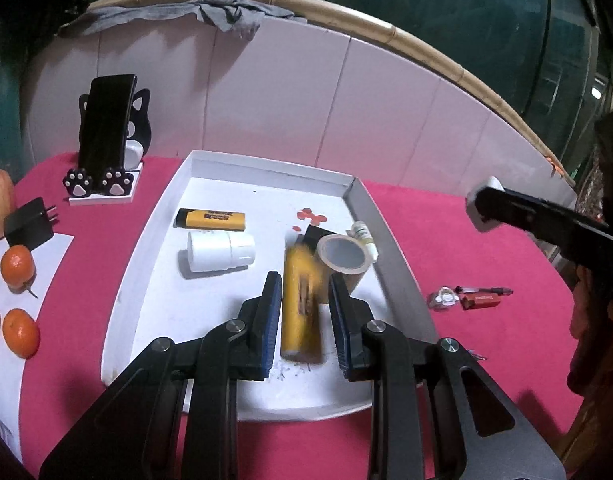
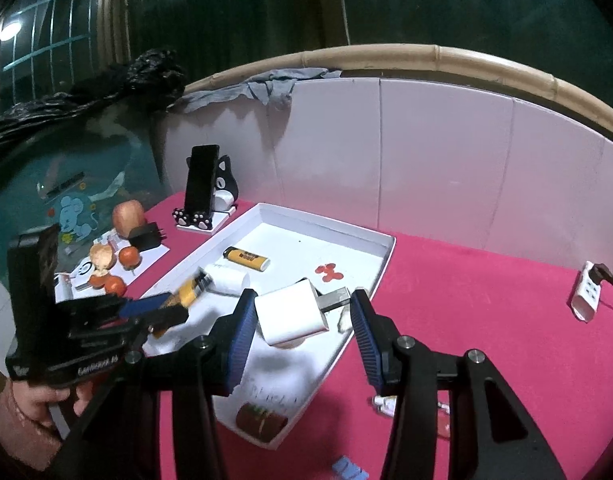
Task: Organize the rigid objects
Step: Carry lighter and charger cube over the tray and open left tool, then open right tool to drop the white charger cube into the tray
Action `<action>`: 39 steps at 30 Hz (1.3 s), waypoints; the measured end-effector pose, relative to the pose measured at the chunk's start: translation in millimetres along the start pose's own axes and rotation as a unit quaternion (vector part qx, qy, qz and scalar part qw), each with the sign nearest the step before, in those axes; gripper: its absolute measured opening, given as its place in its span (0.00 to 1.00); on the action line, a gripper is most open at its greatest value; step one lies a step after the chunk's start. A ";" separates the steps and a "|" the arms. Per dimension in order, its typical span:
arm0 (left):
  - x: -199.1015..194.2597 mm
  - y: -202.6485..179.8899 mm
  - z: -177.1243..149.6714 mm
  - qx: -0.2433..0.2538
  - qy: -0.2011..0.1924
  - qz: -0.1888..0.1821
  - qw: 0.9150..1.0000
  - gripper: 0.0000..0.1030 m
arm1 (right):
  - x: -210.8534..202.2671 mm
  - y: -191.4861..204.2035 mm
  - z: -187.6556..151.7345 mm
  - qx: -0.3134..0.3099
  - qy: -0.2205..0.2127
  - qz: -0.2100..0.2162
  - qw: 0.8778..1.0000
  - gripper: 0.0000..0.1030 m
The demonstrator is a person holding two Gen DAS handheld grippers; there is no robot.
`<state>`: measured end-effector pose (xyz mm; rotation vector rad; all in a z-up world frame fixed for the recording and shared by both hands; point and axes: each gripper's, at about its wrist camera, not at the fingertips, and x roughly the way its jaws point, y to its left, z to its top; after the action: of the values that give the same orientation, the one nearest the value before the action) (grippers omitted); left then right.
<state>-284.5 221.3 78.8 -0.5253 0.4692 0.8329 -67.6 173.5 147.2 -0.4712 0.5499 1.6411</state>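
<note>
Two grippers work over one white tray (image 1: 146, 264) on a pink tablecloth (image 1: 446, 240), and most loose items already lie inside it, which I take as the sorting place.

At far left, outside the tray, sit tangerines (image 1: 18, 266), a black plug adapter (image 1: 28, 224) and a cat-shaped phone stand (image 1: 110, 148) holding a dark phone; they look like bystanders.

Inside the tray, going right: a yellow lighter (image 1: 212, 219), a white bottle (image 1: 218, 252) on its side, then a yellow cylinder (image 1: 300, 312), blurred, lying between the fingers of the left gripper (image 1: 304, 304). The jaws stand apart with a gap each side, so it seems free, probably just set down or about to be taken. A tape roll (image 1: 340, 256) and small dropper bottle (image 1: 364, 238) crowd its far right, leaving little room.

The right gripper (image 2: 300, 312) hangs wide above the tray's near right part; a white charger block (image 2: 292, 314) shows between its fingers, and whether either pad touches it I cannot tell. Right of the tray, a pen (image 1: 484, 290) and small red item (image 1: 480, 301) wait on the cloth.
</note>
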 end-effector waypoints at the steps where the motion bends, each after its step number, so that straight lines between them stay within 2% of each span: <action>1: 3.6 1.9 2.0 -0.001 0.002 0.001 1.000 0.22 | 5.2 -0.5 2.4 0.001 0.003 0.000 1.000 0.46; 10: 26.0 24.9 11.3 -0.025 0.019 0.016 0.999 0.22 | 71.7 -6.1 25.4 0.035 0.039 0.002 0.999 0.46; 17: 39.3 35.0 5.2 -0.041 0.035 0.030 0.998 0.22 | 131.3 -14.7 8.2 0.061 0.095 -0.015 0.994 0.46; 21: 41.9 36.4 4.5 -0.041 0.037 0.038 0.998 0.24 | 144.8 -20.2 -0.6 0.080 0.110 -0.012 0.991 0.46; 23: 42.4 36.7 4.0 -0.045 0.038 0.042 0.997 0.33 | 145.3 -21.3 -2.9 0.087 0.110 -0.007 0.990 0.47; 24: 41.8 36.6 3.7 -0.046 0.037 0.046 0.997 0.49 | 143.8 -21.3 -3.7 0.089 0.107 -0.005 0.990 0.47; 25: 41.1 35.9 3.9 -0.046 0.035 0.051 0.997 0.68 | 142.5 -21.6 -3.6 0.090 0.105 -0.005 0.990 0.54; 26: 40.2 35.2 4.0 -0.045 0.033 0.057 0.997 0.76 | 140.6 -21.9 -3.1 0.091 0.100 -0.006 0.991 0.71; 27: 38.9 34.2 4.2 -0.044 0.032 0.064 0.996 0.82 | 137.1 -22.1 -2.8 0.092 0.093 -0.008 0.991 0.82; 28: 37.6 33.2 4.5 -0.043 0.030 0.070 0.996 0.82 | 132.1 -21.6 -2.3 0.092 0.082 -0.010 0.992 0.90; 30: 36.3 31.8 4.6 -0.040 0.028 0.077 0.996 0.86 | 124.9 -20.1 -0.8 0.090 0.071 -0.012 0.993 0.91; 31: 35.3 31.4 4.7 -0.041 0.027 0.084 0.995 0.92 | 121.6 -18.7 -0.2 0.089 0.066 -0.013 0.994 0.91; 33: 33.2 31.3 4.4 -0.042 0.025 0.098 0.994 1.00 | 113.2 -14.5 -0.3 0.084 0.054 -0.018 0.995 1.00; 39: 21.3 33.5 3.8 -0.050 0.012 0.112 0.992 1.00 | 93.6 -0.6 -4.7 0.066 0.036 -0.029 0.997 1.00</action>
<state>-297.8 254.4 61.0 -0.5824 0.5174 1.0700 -79.8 245.0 87.9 -0.4468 0.6879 1.5267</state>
